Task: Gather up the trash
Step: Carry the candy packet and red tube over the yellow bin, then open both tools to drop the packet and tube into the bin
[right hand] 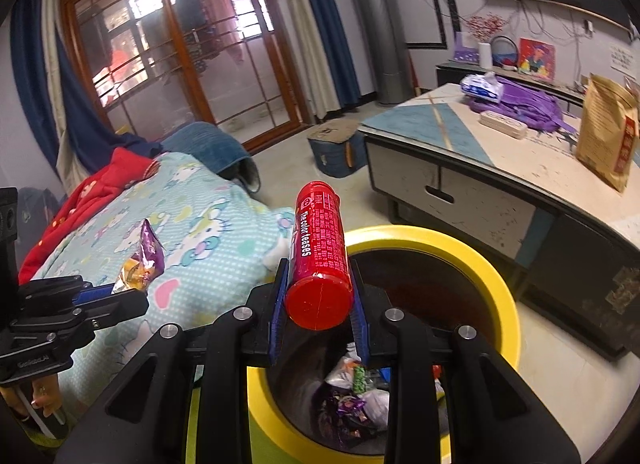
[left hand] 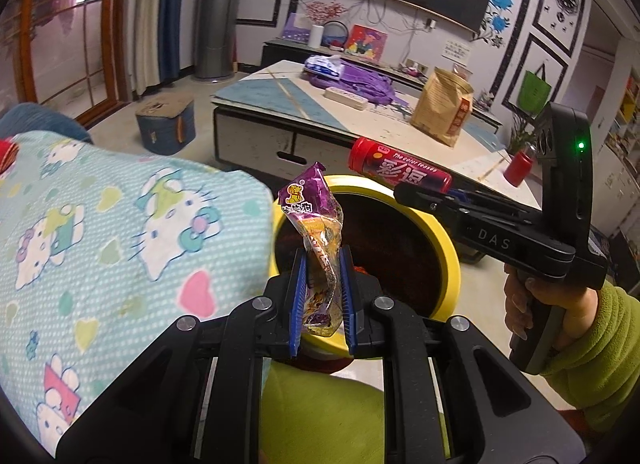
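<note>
My left gripper (left hand: pixel 322 264) is shut on a crumpled purple and yellow snack wrapper (left hand: pixel 316 224), which stands up between the blue pads over the near rim of a yellow-rimmed bin (left hand: pixel 446 242). My right gripper (right hand: pixel 318 278) is shut on a red cylindrical candy tube (right hand: pixel 320 248), held above the bin (right hand: pixel 492 272). Several wrappers (right hand: pixel 352 392) lie at the bin's bottom. The left wrist view shows the tube (left hand: pixel 400 174) in the right gripper (left hand: pixel 404 188) over the bin's far rim. In the right wrist view the wrapper (right hand: pixel 140 264) sits in the left gripper (right hand: pixel 116 290) at left.
A cartoon-print blanket (left hand: pixel 112 232) covers the seat left of the bin. A low table (right hand: pixel 500 168) beyond holds a brown paper bag (right hand: pixel 608 136), purple cloth (right hand: pixel 520 100), a white case (right hand: pixel 502 124) and a red can (left hand: pixel 518 168). A blue stool (right hand: pixel 336 148) stands on the floor.
</note>
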`<action>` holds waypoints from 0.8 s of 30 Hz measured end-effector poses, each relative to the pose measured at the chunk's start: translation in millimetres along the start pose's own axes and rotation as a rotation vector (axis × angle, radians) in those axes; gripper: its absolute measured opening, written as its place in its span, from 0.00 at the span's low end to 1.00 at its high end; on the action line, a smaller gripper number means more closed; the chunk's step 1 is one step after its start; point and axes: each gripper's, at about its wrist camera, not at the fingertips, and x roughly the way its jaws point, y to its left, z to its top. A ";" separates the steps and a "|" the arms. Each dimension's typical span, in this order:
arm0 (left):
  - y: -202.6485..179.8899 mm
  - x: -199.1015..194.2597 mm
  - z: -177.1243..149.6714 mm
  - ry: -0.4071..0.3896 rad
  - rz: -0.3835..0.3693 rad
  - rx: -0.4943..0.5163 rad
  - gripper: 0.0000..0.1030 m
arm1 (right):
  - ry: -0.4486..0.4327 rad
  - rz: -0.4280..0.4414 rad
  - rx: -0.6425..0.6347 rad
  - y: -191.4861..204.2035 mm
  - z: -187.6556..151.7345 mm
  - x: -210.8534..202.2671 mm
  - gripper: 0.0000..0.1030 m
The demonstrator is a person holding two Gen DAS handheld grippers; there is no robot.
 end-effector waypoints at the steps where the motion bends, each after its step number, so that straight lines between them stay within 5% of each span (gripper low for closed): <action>1: -2.5 2.3 0.9 0.001 -0.002 0.004 0.10 | 0.001 -0.006 0.008 -3.3 -1.1 -1.2 0.25; 24: -40.2 53.0 21.4 0.053 -0.046 0.067 0.12 | 0.042 -0.083 0.145 -66.2 -35.6 -19.8 0.26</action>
